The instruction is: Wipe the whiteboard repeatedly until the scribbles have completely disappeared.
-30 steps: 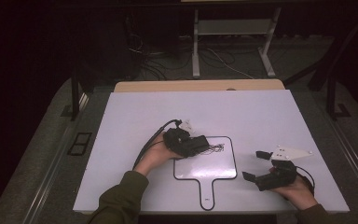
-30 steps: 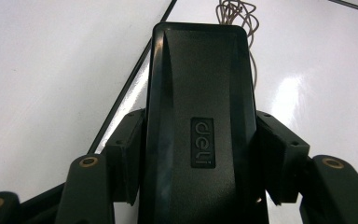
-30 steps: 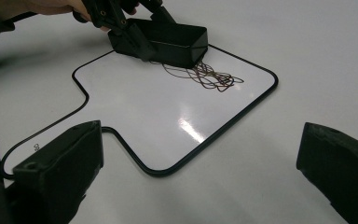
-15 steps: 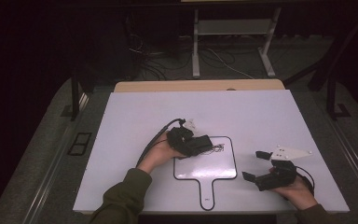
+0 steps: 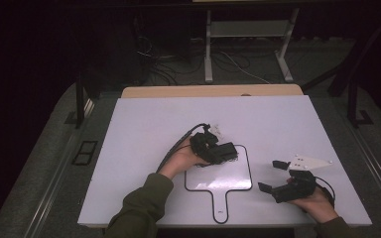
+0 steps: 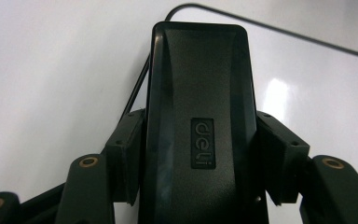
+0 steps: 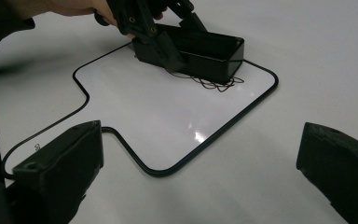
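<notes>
R tool (image 5: pixel 273 177), nearest the person at the tabletop's (image 5: pixel 144 129) front R, is sitting in the hand with jaws spread wide and nothing between them; pose is looking the same as 1 s ago. In the right gripper view its two black jaws are framing the scene, both cut off by the frame edges.

Further in, L tool (image 5: pixel 217 151) is pinching a black box (image 6: pixel 198 121) by its long sides, pads pressing on both flanks. Vs. the earlier frames, L hand (image 5: pixel 183 158) w/ box is sitting slightly further R and toward the far edge, now over the upper L corner of the black paddle-shaped outline (image 5: pixel 218 188) drawn on the tabletop. In the right gripper view the box is resting low at the outline's edge w/ a tangle of thin wire (image 7: pixel 214 81) beside it; can't tell if it's touching the surface.

Hard to make out: the box's label is only partly legible, and its near end is cut off at the bottom of the left gripper view. The wire is too thin to see in the high view.
</notes>
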`<state>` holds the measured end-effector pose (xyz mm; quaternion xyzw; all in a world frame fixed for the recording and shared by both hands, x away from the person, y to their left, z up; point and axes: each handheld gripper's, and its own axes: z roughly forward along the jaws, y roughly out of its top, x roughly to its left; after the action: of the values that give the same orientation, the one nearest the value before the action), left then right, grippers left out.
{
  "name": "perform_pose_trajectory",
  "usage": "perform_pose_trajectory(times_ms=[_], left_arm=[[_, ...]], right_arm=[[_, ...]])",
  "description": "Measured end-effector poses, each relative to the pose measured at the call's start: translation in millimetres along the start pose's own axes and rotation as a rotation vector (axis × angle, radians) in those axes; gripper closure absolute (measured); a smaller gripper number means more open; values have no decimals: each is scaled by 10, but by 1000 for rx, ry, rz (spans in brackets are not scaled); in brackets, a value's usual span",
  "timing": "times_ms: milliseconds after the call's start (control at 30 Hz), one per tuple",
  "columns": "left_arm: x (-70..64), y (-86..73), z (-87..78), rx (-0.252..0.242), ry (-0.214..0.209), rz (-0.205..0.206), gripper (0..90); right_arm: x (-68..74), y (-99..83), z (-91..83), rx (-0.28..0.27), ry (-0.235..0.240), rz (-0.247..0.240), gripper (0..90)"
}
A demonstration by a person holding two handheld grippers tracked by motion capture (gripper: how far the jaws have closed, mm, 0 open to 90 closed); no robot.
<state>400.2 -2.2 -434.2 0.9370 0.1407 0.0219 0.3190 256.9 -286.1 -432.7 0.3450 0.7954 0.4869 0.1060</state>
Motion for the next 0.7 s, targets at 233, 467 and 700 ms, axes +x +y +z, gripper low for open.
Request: perform_pose_trajectory(times_ms=[233, 467, 700], left_arm=[[-20, 153, 104, 18, -10, 24, 394], [-51, 260, 194, 12, -14, 22, 394], [-51, 239, 172, 18, -24, 26, 395]], right_arm=[[-1, 0, -2, -1, 1, -1, 0], [-4, -1, -3, -1, 3, -1, 0], [-13, -7, -7, -5, 2, 0, 0]])
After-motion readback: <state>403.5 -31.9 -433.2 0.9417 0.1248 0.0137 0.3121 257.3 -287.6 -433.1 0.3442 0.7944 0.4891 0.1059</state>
